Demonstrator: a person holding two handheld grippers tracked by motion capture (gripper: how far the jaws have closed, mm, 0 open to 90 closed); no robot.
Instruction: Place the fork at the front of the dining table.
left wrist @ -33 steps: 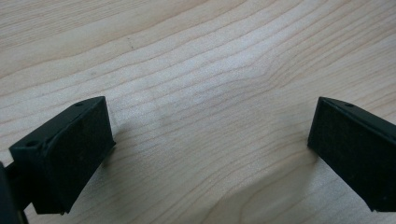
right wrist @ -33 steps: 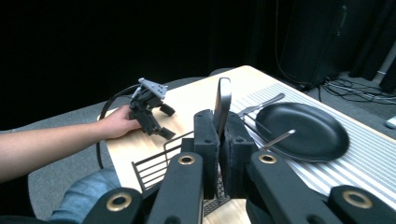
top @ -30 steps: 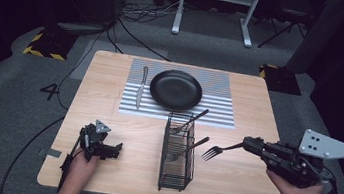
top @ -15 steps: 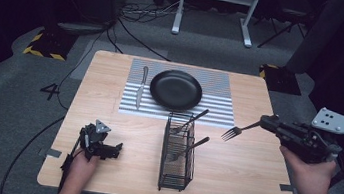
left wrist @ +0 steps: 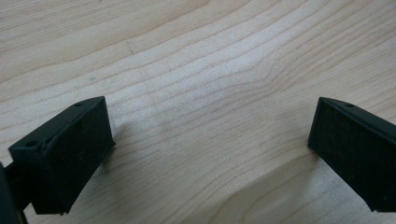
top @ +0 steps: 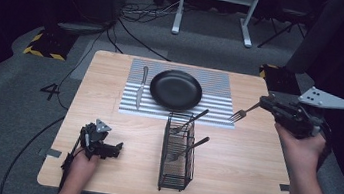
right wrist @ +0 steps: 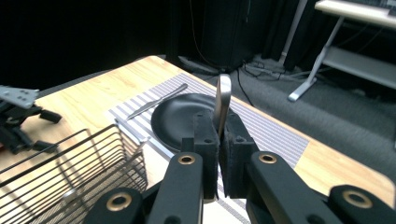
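Left of the wire basket [top: 178, 151], the left gripper [top: 102, 149] rests on the table [top: 253, 153] with its jaws wide apart and nothing between them. Beyond the basket, a knife [top: 140, 87] lies on the striped mat [top: 220, 96] just left of the black plate [top: 176, 89]. To the basket's right, the right gripper [top: 266, 103] pinches a fork [top: 241, 113] by its handle, above the mat's right edge; such a thin hold could let it swivel or slip, landing crooked or striking the plate

Overhead view faces table [top: 252, 158]; gripper views close
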